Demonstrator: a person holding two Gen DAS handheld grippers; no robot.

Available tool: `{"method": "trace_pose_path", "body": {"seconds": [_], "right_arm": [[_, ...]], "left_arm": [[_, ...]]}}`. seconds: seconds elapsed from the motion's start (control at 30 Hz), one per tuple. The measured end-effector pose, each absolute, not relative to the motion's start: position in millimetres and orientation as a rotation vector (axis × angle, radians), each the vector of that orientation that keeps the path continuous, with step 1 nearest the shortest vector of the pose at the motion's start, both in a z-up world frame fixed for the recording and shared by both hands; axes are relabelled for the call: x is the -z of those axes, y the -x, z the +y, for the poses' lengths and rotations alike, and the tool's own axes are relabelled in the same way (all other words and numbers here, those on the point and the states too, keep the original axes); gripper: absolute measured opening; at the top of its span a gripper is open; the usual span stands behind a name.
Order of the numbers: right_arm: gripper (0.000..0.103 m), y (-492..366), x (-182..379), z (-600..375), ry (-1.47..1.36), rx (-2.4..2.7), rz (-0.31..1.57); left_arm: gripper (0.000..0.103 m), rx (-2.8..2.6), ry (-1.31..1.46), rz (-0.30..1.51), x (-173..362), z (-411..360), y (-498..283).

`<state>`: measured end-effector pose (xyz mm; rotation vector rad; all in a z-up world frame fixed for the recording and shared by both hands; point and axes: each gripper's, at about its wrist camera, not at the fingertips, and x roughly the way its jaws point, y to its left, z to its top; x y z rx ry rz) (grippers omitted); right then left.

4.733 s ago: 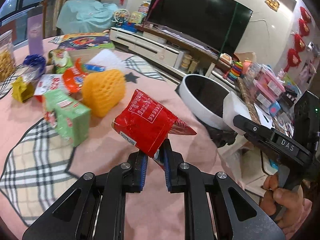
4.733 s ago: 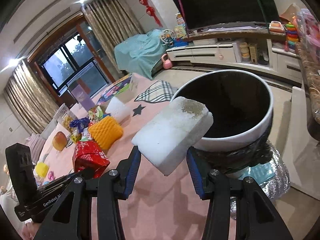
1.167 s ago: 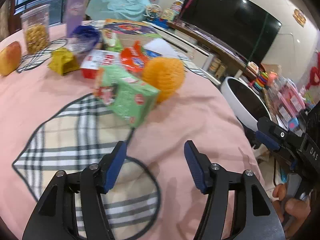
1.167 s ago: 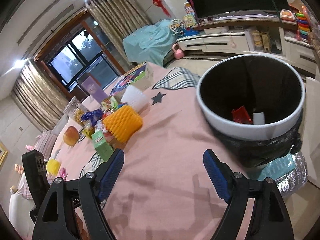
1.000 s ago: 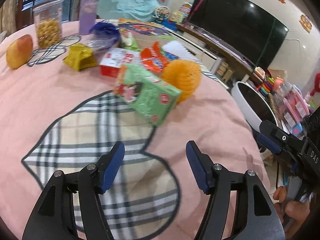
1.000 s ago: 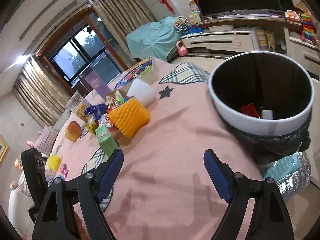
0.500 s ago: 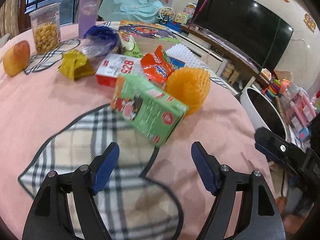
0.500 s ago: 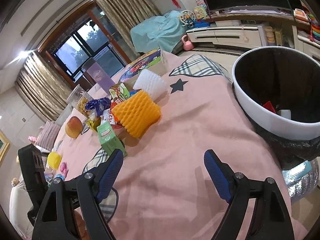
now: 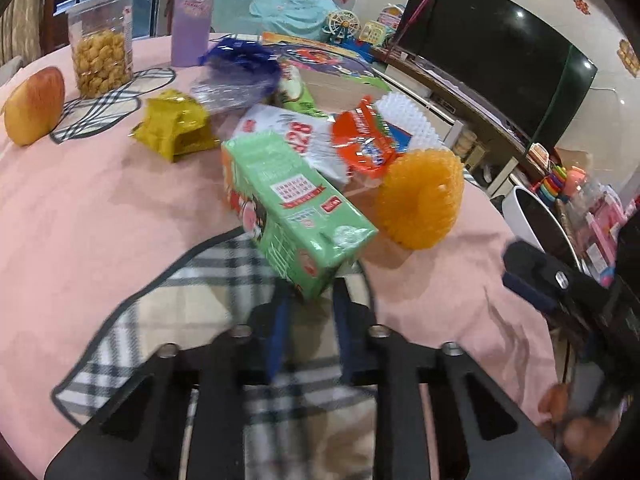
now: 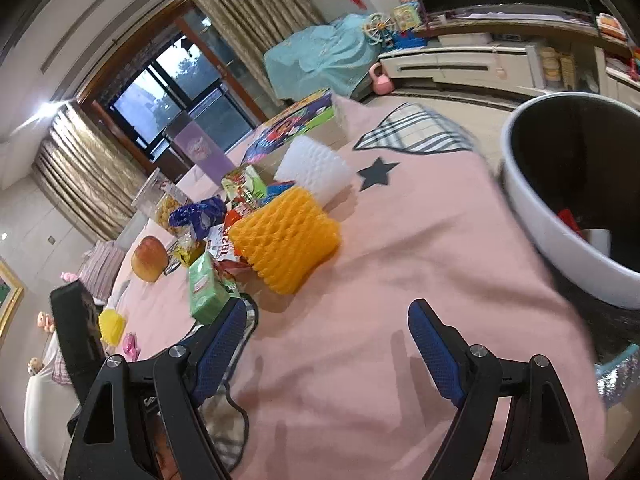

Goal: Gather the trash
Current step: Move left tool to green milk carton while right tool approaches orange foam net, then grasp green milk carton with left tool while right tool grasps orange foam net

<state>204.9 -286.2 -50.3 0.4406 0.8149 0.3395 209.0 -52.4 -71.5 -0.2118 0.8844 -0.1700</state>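
Note:
A green carton (image 9: 296,208) lies on the pink tablecloth (image 9: 100,216). My left gripper (image 9: 310,304) has its jaws narrowed around the carton's near corner; whether the pads press it is blurred. The carton also shows in the right wrist view (image 10: 206,292). An orange foam net (image 9: 420,196) lies beside it, also in the right wrist view (image 10: 286,236). Behind lie an orange wrapper (image 9: 364,144), a white packet (image 9: 288,136), a yellow wrapper (image 9: 174,130) and a blue bag (image 9: 240,68). My right gripper (image 10: 328,348) is open and empty over the cloth. The white bin (image 10: 532,208) holds red and white trash.
An apple (image 9: 34,106), a snack jar (image 9: 100,48), a purple bottle (image 9: 192,12) and a colourful box (image 9: 320,60) stand further back. White foam net (image 10: 314,168) lies near the box. A TV and a cabinet are beyond the table's edge.
Both grippers dropped their trash in the bin, then swung back over the table. My left gripper has moved up to the green carton and its jaws have narrowed around the carton's corner.

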Motion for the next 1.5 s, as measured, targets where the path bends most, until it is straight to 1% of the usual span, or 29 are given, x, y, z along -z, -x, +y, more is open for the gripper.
{"method": "trace_pose_path", "body": {"seconds": [0.2,0.27,0.33,0.4,0.47,0.5,0.53,0.57,0.67,0.77,0.83,0.97,1.0,1.03,1.1,1.33,1.5], "right_arm": [[0.085,-229.7,55.5,-258.1,-0.408,-0.371,0.826],[0.085,-237.4,57.7,-249.2,-0.396,-0.378,0.832],[0.085,-243.1,58.5,-243.5,-0.382,-0.373,0.831],[0.085,-246.7,58.6,-239.7,-0.366,-0.364,0.828],[0.082,-250.4,59.9,-238.0,-0.35,-0.347,0.826],[0.077,-250.3,60.0,-238.0,-0.342,-0.337,0.822],[0.06,-250.3,60.6,-238.5,-0.334,-0.33,0.823],[0.046,-250.3,61.7,-239.6,-0.328,-0.326,0.83],[0.04,-244.8,62.2,-245.2,-0.33,-0.321,0.827],[0.039,-238.3,61.3,-249.9,-0.343,-0.322,0.823],[0.039,-233.7,59.6,-252.3,-0.35,-0.327,0.82],[0.039,-223.7,56.3,-255.7,-0.361,-0.337,0.822],[0.039,-221.4,55.7,-256.8,-0.361,-0.338,0.822],[0.039,-218.4,54.9,-258.1,-0.363,-0.339,0.821],[0.039,-212.9,53.5,-261.3,-0.369,-0.34,0.818],[0.039,-191.9,46.1,-274.8,-0.388,-0.33,0.795],[0.039,-179.2,37.9,-287.2,-0.394,-0.316,0.769]], "left_arm": [[0.018,0.162,0.248,0.893,73.4,-23.1,-195.6],[0.029,0.165,0.263,0.895,73.1,-20.6,-193.0],[0.061,0.157,0.265,0.885,70.3,-20.4,-191.5],[0.073,0.124,0.254,0.871,67.5,-19.8,-190.8],[0.074,0.099,0.264,0.876,67.5,-16.5,-191.7],[0.074,0.083,0.27,0.874,68.1,-14.1,-191.0],[0.074,0.062,0.27,0.871,67.9,-11.2,-190.4],[0.074,0.031,0.263,0.869,68.0,-7.8,-189.3],[0.076,-0.01,0.253,0.871,70.7,1.6,-189.8],[0.078,-0.028,0.231,0.88,72.7,2.9,-196.9],[0.081,-0.031,0.195,0.878,71.8,-1.9,-203.3],[0.08,-0.036,0.161,0.889,76.1,-6.4,-219.6],[0.076,-0.035,0.159,0.887,76.7,-6.6,-221.3],[0.063,-0.032,0.158,0.883,76.2,-6.4,-222.5],[0.05,-0.015,0.164,0.878,75.8,-4.8,-223.1],[0.05,0.04,0.189,0.849,68.1,-9.6,-206.4],[0.05,0.112,0.18,0.829,55.9,-32.8,-192.6]]}}
